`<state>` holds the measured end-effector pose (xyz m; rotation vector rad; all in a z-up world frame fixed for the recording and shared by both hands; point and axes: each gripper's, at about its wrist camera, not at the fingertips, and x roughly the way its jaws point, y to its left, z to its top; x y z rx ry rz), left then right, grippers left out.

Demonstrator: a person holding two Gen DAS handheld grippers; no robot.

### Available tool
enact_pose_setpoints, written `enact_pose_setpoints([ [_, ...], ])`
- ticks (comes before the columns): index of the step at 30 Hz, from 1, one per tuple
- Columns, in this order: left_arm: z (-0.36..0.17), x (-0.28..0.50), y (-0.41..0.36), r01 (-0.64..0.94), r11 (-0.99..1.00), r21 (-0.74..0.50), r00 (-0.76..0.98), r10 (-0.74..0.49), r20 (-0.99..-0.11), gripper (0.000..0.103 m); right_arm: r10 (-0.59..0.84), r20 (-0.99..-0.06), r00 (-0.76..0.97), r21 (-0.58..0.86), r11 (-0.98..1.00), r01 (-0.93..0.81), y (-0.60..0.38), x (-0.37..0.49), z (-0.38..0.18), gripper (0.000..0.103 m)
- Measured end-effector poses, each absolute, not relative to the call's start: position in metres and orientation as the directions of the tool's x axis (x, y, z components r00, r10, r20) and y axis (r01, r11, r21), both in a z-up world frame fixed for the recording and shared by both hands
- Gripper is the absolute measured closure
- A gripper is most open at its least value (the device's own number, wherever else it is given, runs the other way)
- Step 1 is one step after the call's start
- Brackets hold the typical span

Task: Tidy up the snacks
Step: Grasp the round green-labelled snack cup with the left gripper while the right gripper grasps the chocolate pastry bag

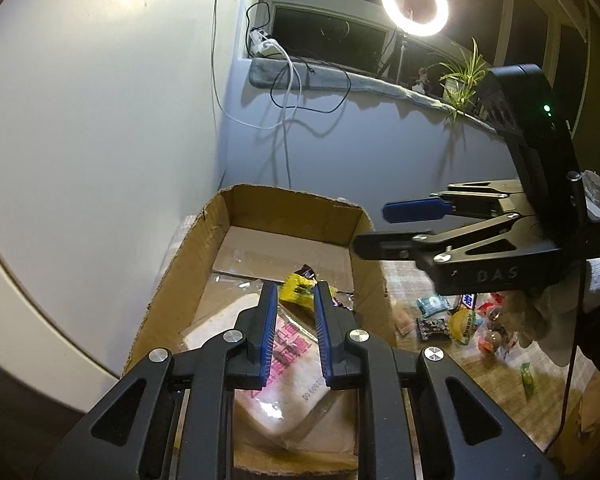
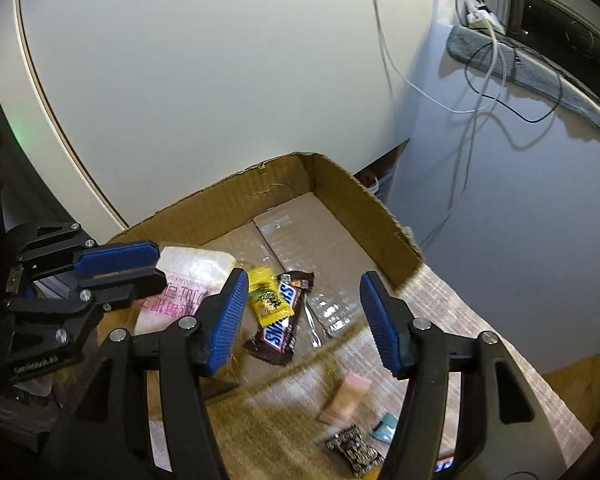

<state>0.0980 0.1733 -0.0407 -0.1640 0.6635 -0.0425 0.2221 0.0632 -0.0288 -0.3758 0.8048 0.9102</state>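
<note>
An open cardboard box (image 1: pixel 180 280) (image 2: pixel 228 208) stands on the table. In it lie a pale packet with pink print (image 1: pixel 296 364) (image 2: pixel 192 268), a yellow candy (image 1: pixel 298 290) (image 2: pixel 268 296) and a Snickers bar (image 2: pixel 280 328). My left gripper (image 1: pixel 296 300) (image 2: pixel 158 266) hangs over the pale packet, jaws a narrow gap apart, nothing pinched between them. My right gripper (image 2: pixel 304 316) (image 1: pixel 370 228) hovers above the box's near right side, open wide and empty, with the Snickers bar and yellow candy below it.
Several loose wrapped snacks (image 1: pixel 460 320) lie on the wooden table (image 2: pixel 460 320) to the right of the box, among them a dark patterned candy (image 2: pixel 354 450) and a pink piece (image 2: pixel 348 398). A gloved hand (image 1: pixel 540 320) holds the right gripper. Walls stand close behind the box.
</note>
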Motion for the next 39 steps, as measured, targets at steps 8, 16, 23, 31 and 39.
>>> enact_pose_setpoints([
  [8, -0.030, 0.084, 0.145, 0.044, 0.986, -0.163, 0.795, -0.133, -0.592, 0.082, 0.505, -0.765, 0.401, -0.007, 0.615, -0.788, 0.009, 0.207, -0.021, 0.042],
  [16, -0.035, 0.077, 0.095, 0.122, 0.979, -0.164, 0.777, -0.197, -0.598, 0.065, 0.432, -0.774, 0.463, -0.032, 0.704, -0.710, -0.078, 0.193, -0.023, 0.042],
  [23, -0.050, 0.083, 0.050, 0.194, 0.962, -0.191, 0.732, -0.271, -0.625, 0.064, 0.369, -0.803, 0.468, -0.028, 0.760, -0.649, -0.141, 0.178, -0.046, 0.042],
  [31, -0.072, 0.100, 0.012, 0.240, 0.949, -0.205, 0.677, -0.315, -0.665, 0.064, 0.375, -0.821, 0.431, 0.040, 0.791, -0.611, -0.175, 0.167, -0.072, 0.042],
  [39, -0.097, 0.129, -0.006, 0.248, 0.951, -0.186, 0.630, -0.304, -0.715, 0.063, 0.395, -0.833, 0.387, 0.083, 0.781, -0.620, -0.165, 0.164, -0.094, 0.042],
])
